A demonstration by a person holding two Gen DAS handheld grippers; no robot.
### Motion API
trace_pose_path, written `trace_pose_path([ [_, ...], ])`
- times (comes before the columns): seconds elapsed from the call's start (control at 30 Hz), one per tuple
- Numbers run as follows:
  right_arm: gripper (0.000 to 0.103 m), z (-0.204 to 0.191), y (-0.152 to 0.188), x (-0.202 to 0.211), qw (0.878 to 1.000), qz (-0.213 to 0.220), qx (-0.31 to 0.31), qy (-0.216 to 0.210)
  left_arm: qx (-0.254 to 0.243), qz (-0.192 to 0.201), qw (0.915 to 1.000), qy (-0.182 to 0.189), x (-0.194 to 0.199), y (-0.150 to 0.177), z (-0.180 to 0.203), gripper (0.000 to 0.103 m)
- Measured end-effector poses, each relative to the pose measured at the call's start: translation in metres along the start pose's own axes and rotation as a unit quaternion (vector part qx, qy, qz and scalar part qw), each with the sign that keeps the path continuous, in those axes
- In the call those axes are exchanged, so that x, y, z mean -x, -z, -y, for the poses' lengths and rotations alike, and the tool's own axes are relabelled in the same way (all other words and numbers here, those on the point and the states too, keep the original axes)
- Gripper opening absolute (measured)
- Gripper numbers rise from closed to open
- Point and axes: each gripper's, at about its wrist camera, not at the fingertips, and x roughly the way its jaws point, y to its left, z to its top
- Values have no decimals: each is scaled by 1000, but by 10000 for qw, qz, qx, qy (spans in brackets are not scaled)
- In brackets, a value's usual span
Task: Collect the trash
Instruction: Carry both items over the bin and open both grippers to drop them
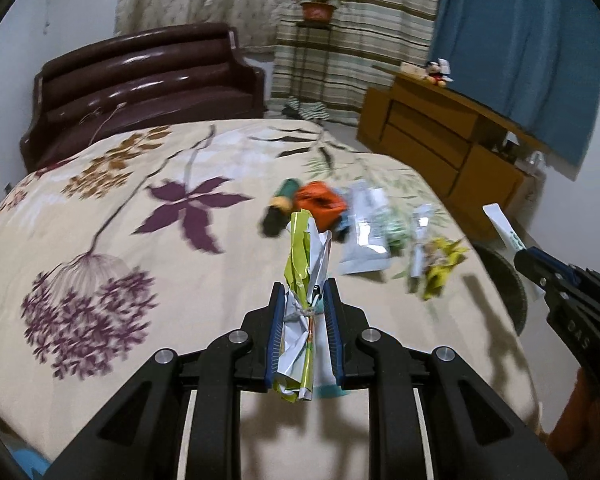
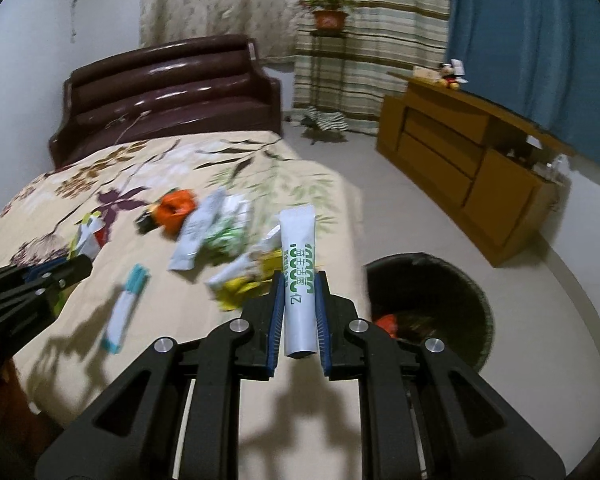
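Left wrist: left tool point(image 1: 303, 294) clamps crumpled wrapper point(image 1: 305, 264); right tool point(image 2: 299, 282) clamps white tube point(image 2: 299, 280)

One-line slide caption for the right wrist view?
Right gripper jaws shut on a white tube, above the bed strewn with wrappers, black bin alongside.

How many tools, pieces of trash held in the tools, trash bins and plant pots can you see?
Tools: 2, the left tool and the right tool
Held trash: 2, a green wrapper and a white tube
Trash bins: 1, the bin
Plant pots: 1, the plant pot
Total: 6
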Motion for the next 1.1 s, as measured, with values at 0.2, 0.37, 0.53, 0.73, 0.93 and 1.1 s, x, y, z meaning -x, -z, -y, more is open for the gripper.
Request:
trace_pose_path([
  [0.2, 15, 43, -4, -3, 9988, 91, -250, 421, -239, 27, 9994, 257, -13, -10, 36, 21],
  [0.37, 15, 69, -3, -9, 9969, 117, -416, 651, -441, 43, 9979, 466, -26, -18, 70, 21],
  [0.53, 15, 92, 0, -15, 9953, 109, -561, 785, -664, 15, 9958, 624, -40, -22, 99, 21],
  [0.73, 15, 114, 3, -20, 9936, 117, -744, 845, -851, -11, 9940, 692, -56, -28, 129, 21],
  [0.93, 15, 133, 5, -28, 9922, 146, -886, 869, -1047, -37, 9922, 683, -71, -33, 156, 21],
  [1.1, 15, 149, 6, -37, 9910, 145, -1001, 873, -1192, -42, 9908, 645, -83, -37, 175, 21],
])
